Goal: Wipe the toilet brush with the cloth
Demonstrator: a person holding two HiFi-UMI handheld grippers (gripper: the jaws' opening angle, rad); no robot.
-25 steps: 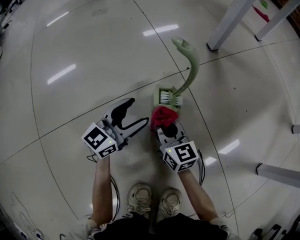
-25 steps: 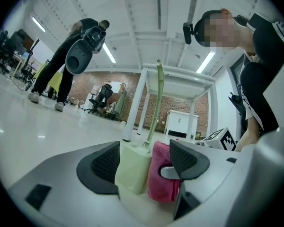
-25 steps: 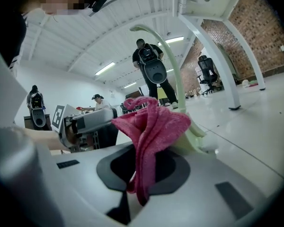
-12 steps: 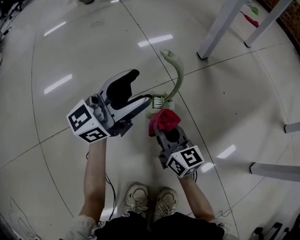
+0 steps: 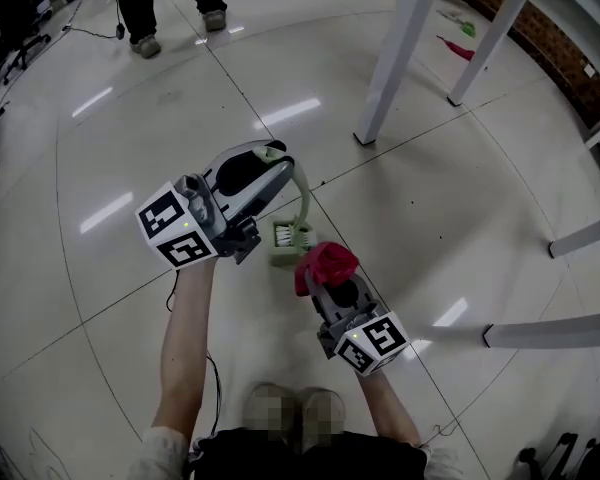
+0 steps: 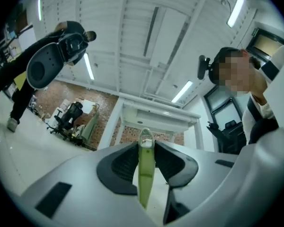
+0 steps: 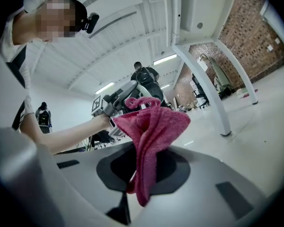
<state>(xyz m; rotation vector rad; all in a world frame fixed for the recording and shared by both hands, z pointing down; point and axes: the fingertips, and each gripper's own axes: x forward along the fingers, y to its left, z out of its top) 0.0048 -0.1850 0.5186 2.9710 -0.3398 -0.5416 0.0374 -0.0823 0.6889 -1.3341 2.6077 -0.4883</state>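
Over glossy floor (image 5: pixel 120 118), left gripper's (image 5: pixel 278 166) fingers (image 6: pixel 120 162) had just closed on the toilet brush (image 5: pixel 292 236). Right gripper's (image 5: pixel 332 276) fingers (image 7: pixel 175 167) clamped the cloth (image 5: pixel 325 260)

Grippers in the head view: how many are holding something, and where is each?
2. The left gripper, centre-left, has just been closing and now clamps the brush handle; the right gripper, lower centre, grips the red cloth.

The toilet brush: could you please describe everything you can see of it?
The toilet brush looks like pale green plastic: a slim curved handle ending in a squarish head with white bristles. It hangs head down from the left gripper, whose fingers have just closed on the handle's looped top. The red cloth is close beside the head; whether they touch is unclear.
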